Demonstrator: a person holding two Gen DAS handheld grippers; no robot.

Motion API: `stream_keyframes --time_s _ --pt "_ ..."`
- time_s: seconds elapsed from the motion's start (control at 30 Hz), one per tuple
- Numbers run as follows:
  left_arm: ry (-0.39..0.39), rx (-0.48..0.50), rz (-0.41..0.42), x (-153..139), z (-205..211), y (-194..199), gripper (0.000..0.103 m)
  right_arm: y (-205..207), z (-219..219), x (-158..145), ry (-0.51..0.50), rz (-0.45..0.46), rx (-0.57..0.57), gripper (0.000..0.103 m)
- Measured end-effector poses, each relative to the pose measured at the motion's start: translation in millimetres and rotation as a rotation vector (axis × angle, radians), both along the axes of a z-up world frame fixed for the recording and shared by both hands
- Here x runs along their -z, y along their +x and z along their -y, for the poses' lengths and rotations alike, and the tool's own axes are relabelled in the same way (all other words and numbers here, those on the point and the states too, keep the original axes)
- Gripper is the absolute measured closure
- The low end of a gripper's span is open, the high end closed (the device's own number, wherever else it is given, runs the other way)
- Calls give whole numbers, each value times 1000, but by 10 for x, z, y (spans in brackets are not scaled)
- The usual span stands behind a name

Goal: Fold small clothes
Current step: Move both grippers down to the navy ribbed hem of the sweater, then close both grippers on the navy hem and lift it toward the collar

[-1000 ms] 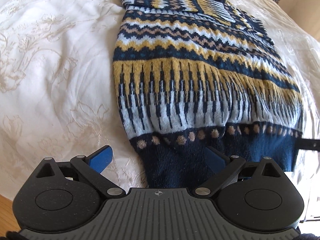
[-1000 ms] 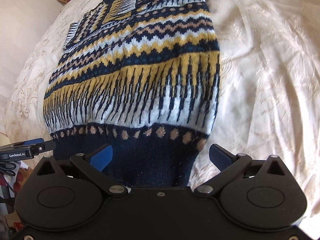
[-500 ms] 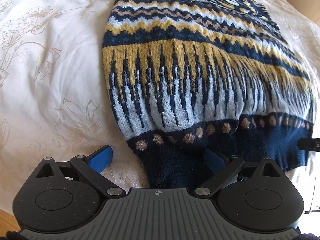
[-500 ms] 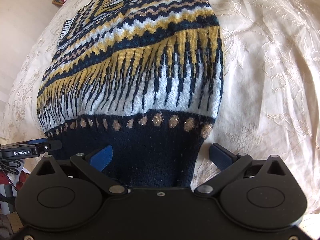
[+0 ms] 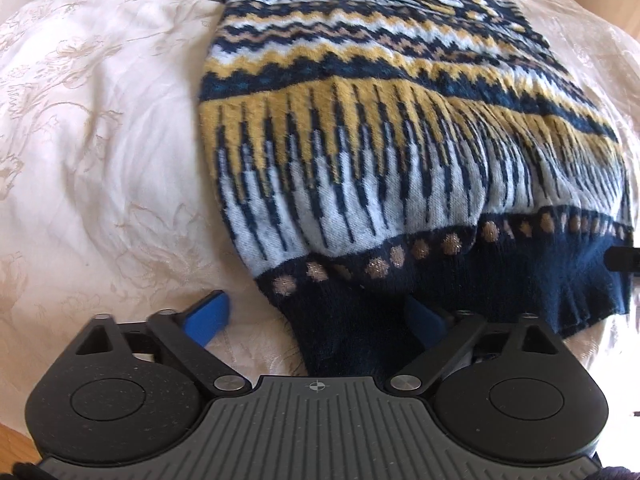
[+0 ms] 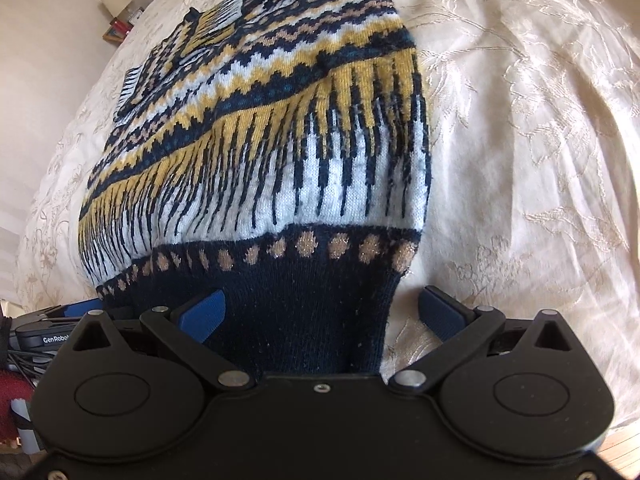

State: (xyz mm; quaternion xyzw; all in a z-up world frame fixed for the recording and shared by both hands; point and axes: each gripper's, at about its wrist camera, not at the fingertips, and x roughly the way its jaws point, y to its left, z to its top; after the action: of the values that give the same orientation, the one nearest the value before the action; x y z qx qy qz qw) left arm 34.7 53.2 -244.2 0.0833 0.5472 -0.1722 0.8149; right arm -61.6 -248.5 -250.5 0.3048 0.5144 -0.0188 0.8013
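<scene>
A patterned knit sweater [image 5: 400,140] in navy, yellow and pale blue lies on a cream bedspread [image 5: 100,140]. Its navy hem points toward me. My left gripper [image 5: 316,316] is open, its blue fingers [image 5: 208,316] wide apart, with the hem's left corner lying between them. My right gripper [image 6: 320,312] is open too, its fingers [image 6: 202,314] astride the hem's right corner of the sweater [image 6: 280,140], which bulges upward. The sleeves are folded onto the body at the far end.
The embroidered bedspread [image 6: 520,160] stretches on both sides of the sweater. In the right wrist view the left gripper's body [image 6: 52,336] shows at the left edge, and a lamp and shelf [image 6: 118,4] stand far off by the wall.
Both grippers have pushed forward along the bed. The hem now lies deeper between the fingers and the sweater's lower part has bunched up higher. Both stay open.
</scene>
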Motion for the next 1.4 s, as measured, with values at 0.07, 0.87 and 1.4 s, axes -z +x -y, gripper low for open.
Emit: stream_keyframes --time_s 0.07,0.87,1.4 --pt "-6 -29 12 -42 -51 -18 35 37 -16 -19 -6 -17 -12 0" --pt "-321 -195 42 -1208 -154 266 98 213 346 -872 173 152 -72 90" --pt "-433 -307 281 -1723 130 1721 98 1703 971 -1307 162 376 44 90"
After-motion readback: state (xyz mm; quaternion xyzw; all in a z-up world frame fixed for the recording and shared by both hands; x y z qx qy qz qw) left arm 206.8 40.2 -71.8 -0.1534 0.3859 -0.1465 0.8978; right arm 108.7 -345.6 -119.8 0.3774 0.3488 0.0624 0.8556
